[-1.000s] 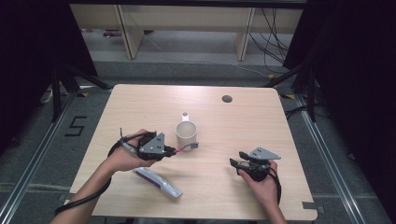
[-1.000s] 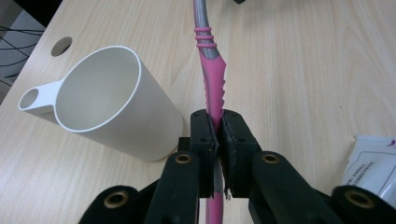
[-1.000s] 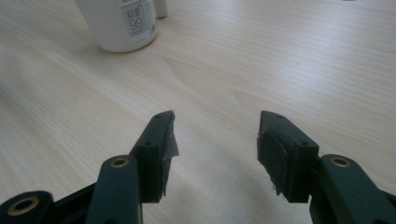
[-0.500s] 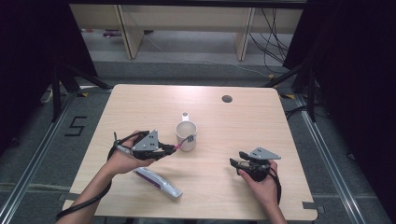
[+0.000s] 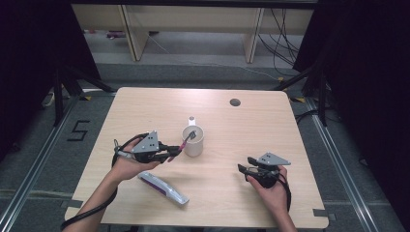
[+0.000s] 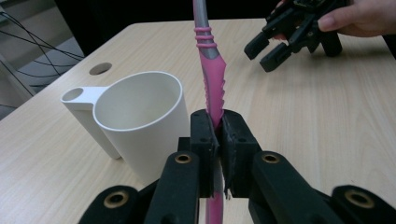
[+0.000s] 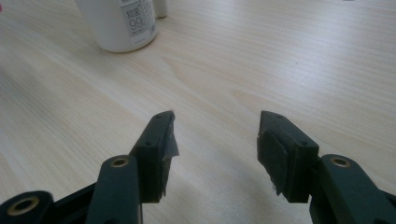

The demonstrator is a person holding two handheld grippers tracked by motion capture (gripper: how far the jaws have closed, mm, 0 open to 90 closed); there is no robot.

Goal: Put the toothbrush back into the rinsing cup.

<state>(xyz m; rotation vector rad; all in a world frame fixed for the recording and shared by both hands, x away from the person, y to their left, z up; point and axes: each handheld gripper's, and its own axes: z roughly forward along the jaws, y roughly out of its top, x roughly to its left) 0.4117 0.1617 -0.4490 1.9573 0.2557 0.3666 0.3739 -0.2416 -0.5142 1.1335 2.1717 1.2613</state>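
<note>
One toothbrush (image 6: 212,79), pink and grey, is sitting clamped between the jaws of the left gripper (image 6: 214,140), which are pressing shut on the pink ribbed part of its handle; the grey stem is running up and away from the pads, and in the high view its far end is reaching over the rim of the white cup (image 5: 193,140). The brush is judged to be light and stiff, with a rubbery ribbed grip that is unlikely to slip; the present hold low on the handle is leaving a long free length, so the head may be swinging with any wrist roll, and a hold nearer the middle would be steadier. The cup is standing upright just beside the left gripper, its side handle (image 6: 77,95) pointing away from the brush; being light plastic by appearance, it is judged liable to tip if the brush strikes the rim. A toothpaste tube (image 5: 163,188) is lying flat on the table (image 5: 270,125), near the person's left forearm and apart from the cup. The right gripper (image 7: 215,140) is resting low over bare wood, well apart from the cup, its jaws standing wide and holding nothing.
</note>
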